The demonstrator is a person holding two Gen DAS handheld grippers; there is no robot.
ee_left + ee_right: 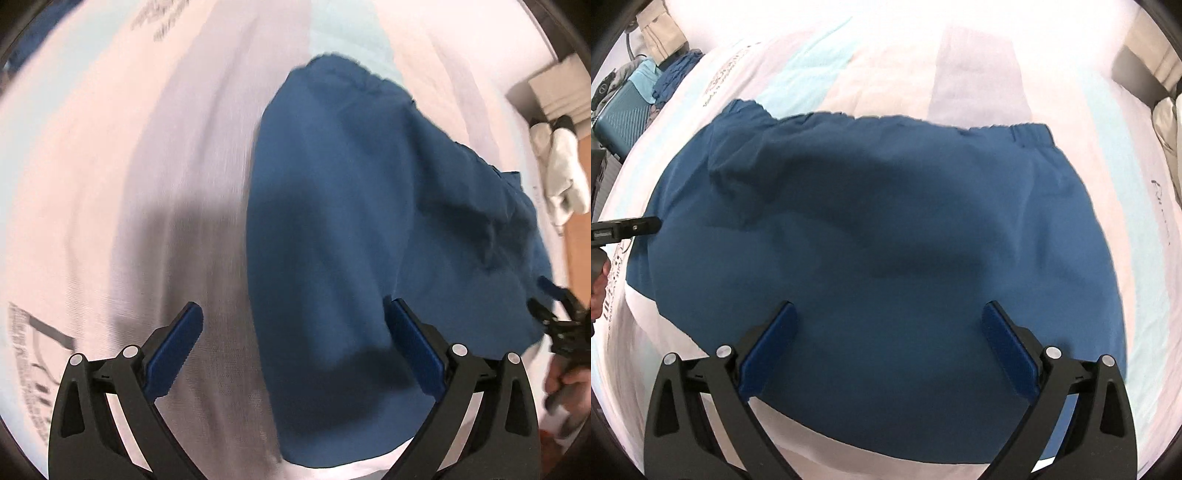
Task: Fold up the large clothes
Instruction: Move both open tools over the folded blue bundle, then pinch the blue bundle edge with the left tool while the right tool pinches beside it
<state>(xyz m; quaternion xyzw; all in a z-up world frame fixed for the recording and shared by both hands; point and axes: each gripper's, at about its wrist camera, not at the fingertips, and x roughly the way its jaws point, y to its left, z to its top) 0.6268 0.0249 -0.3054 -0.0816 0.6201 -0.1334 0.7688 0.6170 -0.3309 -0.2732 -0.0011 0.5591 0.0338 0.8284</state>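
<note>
A large blue garment (886, 229) with an elastic waistband lies folded on a bed with a white, pink and pale-blue sheet (979, 62). In the left wrist view the garment (369, 221) fills the middle and right. My left gripper (293, 319) is open and empty above the garment's left edge. My right gripper (888, 317) is open and empty above the garment's near half. The right gripper also shows at the right edge of the left wrist view (557, 314), and the left gripper at the left edge of the right wrist view (631, 227).
A teal suitcase (620, 122) with clothes piled on it stands beyond the bed's far left corner. White cloth (561, 173) and a box (557, 88) lie on the wooden floor to the right of the bed. Pillows (1167, 122) sit at far right.
</note>
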